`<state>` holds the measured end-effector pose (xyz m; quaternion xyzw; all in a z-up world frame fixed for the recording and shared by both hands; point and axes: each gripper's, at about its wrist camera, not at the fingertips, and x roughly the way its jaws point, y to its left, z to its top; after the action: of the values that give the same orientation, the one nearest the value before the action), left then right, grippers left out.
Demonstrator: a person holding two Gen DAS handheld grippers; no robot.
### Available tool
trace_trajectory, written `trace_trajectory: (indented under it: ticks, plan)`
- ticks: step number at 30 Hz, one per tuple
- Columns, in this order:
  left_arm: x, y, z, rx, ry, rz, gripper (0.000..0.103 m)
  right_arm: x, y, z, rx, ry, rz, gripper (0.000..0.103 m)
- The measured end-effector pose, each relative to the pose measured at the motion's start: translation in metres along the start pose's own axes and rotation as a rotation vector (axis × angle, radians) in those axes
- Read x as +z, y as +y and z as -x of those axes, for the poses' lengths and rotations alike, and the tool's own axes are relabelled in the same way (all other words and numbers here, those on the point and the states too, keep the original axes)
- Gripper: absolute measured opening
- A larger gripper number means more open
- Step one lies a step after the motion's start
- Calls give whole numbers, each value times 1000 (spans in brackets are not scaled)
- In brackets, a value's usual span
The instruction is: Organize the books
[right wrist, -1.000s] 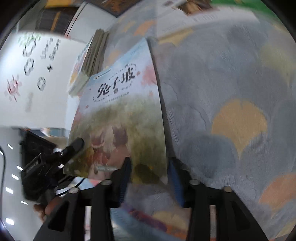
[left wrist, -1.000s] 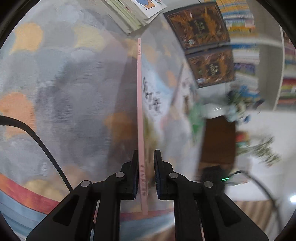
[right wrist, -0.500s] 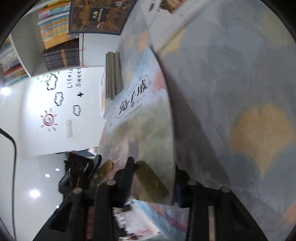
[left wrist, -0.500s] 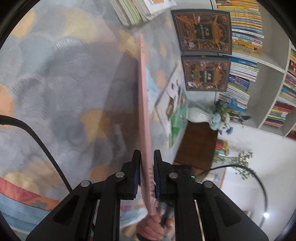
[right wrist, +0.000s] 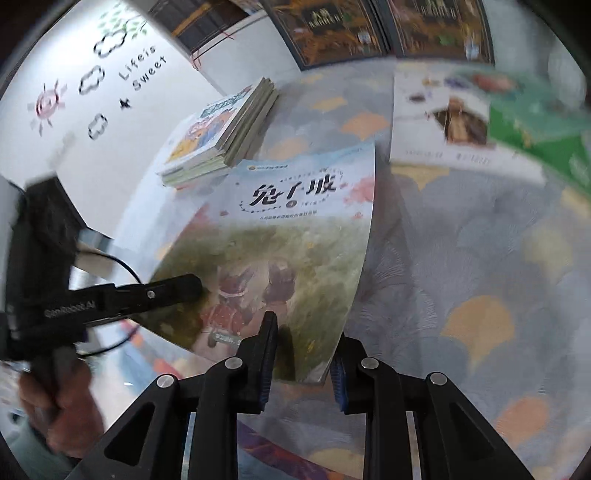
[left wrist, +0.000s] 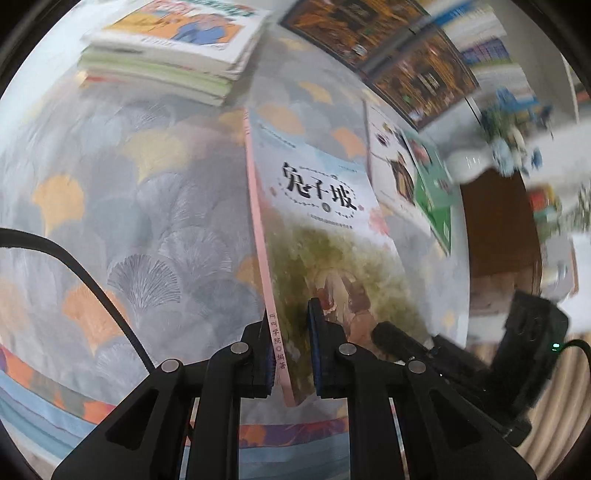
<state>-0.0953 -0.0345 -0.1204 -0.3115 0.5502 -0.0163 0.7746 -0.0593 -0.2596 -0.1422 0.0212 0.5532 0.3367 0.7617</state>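
Observation:
A thin picture book with a pink spine and a rabbit cover point(left wrist: 325, 236) is held above the patterned cloth. My left gripper point(left wrist: 288, 350) is shut on its spine edge near the bottom. My right gripper point(right wrist: 301, 354) is shut on the book's point(right wrist: 295, 240) bottom right corner. The left gripper's finger point(right wrist: 162, 291) shows at the book's left edge in the right wrist view. A stack of books point(left wrist: 166, 48) lies beyond; it also shows in the right wrist view point(right wrist: 221, 133).
Two loose books, one white point(right wrist: 443, 114) and one green point(right wrist: 539, 129), lie on the cloth at the right. Dark framed books point(right wrist: 332, 29) lean at the back. A vase with flowers point(left wrist: 498, 155) and a dark wooden stand point(left wrist: 498, 229) are at the table's right edge.
The book has tipped from edge-on to cover facing up, and swung toward the stack. Both grippers keep their hold.

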Motion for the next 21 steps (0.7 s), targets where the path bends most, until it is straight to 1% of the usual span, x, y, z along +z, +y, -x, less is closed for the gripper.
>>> trace_trajectory:
  ticks: [2,6,8,10,14,17,21]
  plan:
    - [-1,-6,3,18,-8,-64,11,-2,13,5,-67,-26,51,25]
    - [-1,-21,16,30,-47,-177,11,-7,32,17,-152,-73,136,25]
    - [1,-24,23,0,-54,-214,11,-9,41,21,-180,-86,153,25]
    - [4,-25,26,-36,-49,-231,12,-9,44,25,-190,-89,140,25]
    - [9,-25,30,-94,-50,-255,12,-14,53,39,-225,-113,121,25]
    - [16,-21,40,-138,-72,-267,12,-12,67,42,-252,-134,114,25]
    - [29,-13,58,-166,-100,-290,13,-2,89,41,-269,-164,107,26]
